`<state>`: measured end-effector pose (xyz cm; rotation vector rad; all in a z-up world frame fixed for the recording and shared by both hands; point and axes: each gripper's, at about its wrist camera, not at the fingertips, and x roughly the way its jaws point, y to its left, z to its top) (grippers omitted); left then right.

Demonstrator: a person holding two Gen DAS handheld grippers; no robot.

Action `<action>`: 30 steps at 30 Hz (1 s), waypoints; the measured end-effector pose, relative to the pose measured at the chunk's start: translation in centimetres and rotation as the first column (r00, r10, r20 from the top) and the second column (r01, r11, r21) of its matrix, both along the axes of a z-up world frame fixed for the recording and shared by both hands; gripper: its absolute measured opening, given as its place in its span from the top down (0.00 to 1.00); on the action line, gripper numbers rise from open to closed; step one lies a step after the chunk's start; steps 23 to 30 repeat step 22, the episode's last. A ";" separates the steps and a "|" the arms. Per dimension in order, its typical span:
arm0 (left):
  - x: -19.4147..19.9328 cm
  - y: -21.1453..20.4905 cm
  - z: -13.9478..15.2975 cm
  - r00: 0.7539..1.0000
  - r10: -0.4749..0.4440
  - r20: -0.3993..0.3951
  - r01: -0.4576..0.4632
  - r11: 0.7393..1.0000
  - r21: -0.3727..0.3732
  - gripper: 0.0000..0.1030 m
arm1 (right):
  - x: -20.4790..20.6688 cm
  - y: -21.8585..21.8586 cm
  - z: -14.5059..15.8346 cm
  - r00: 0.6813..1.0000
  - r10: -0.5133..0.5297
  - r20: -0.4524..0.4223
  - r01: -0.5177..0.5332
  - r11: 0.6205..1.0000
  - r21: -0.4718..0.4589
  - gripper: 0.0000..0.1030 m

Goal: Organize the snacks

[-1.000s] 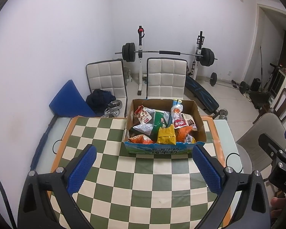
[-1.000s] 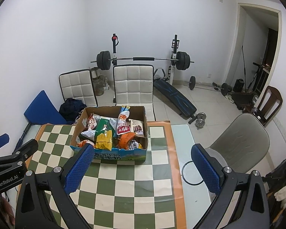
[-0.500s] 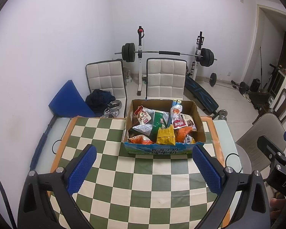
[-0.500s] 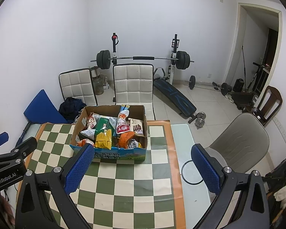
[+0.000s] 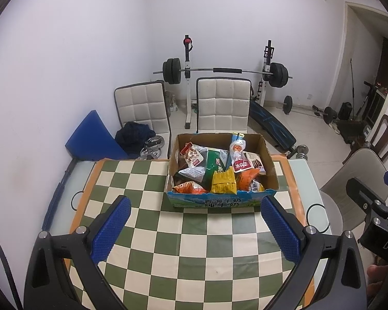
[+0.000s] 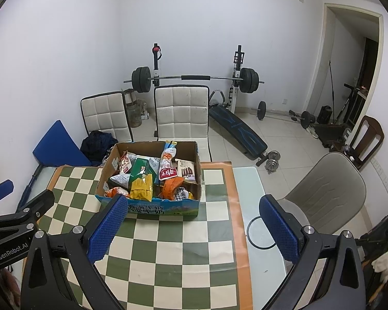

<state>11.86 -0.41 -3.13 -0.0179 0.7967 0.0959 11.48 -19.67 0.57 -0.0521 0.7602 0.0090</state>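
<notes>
**Snack box on the checkered bench, both tools held apart above it**

A cardboard box (image 5: 221, 199) filled with snack packets (image 5: 223, 184) is seen on the far half of the bench (image 5: 194, 258), which is covered by a green-and-cream checkered cloth (image 6: 173, 248) with an orange border. Glass bench top is exposed beyond the cloth on either side of the box. Among the packets, a yellow one (image 6: 141, 188) is set at the front of the box, an orange one (image 6: 171, 184) just beside it, and a white-and-red pouch (image 5: 239, 155) stands upright toward the back.

The left tool (image 5: 194, 232) is held above the bare cloth on the near side of the box, its blue-padded fingers (image 5: 111, 230) spread wide with nothing between them. The right tool (image 6: 194, 230) is likewise held apart and empty, nearer the box's right corner.

Behind the box, two white quilted chairs (image 5: 223, 108) are placed against the bench's far edge, dark clothing (image 5: 134, 135) lying on the seat of the left one. Beyond them, a barbell rack (image 5: 225, 71) is set against the white wall, with a blue incline bench (image 6: 236, 130) and loose dumbbells (image 6: 271, 161) on the tiled floor. A grey chair (image 6: 326, 191) is seen to the right of the box, and a blue wedge pad (image 5: 93, 139) to its left.
</notes>
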 end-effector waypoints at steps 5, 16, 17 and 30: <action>0.0 0.0 0.1 1.000 -0.005 0.001 0.005 1.000 0.000 0.00 | -0.3 0.2 -0.2 1.000 0.002 0.005 -0.002 1.000 0.000 0.00; -0.1 0.0 0.0 1.000 -0.007 0.002 0.007 1.000 0.002 0.00 | -0.2 0.2 -0.2 1.000 0.005 0.003 -0.005 1.000 -0.001 0.00; -0.1 0.0 0.0 1.000 -0.008 0.003 0.008 1.000 0.000 0.00 | -0.3 0.2 -0.2 1.000 0.005 0.003 -0.005 1.000 -0.001 0.00; 0.0 0.1 0.4 1.000 -0.016 0.007 0.016 1.000 -0.003 0.00 | -0.3 0.3 -0.2 1.000 0.004 0.001 -0.004 1.000 0.000 0.00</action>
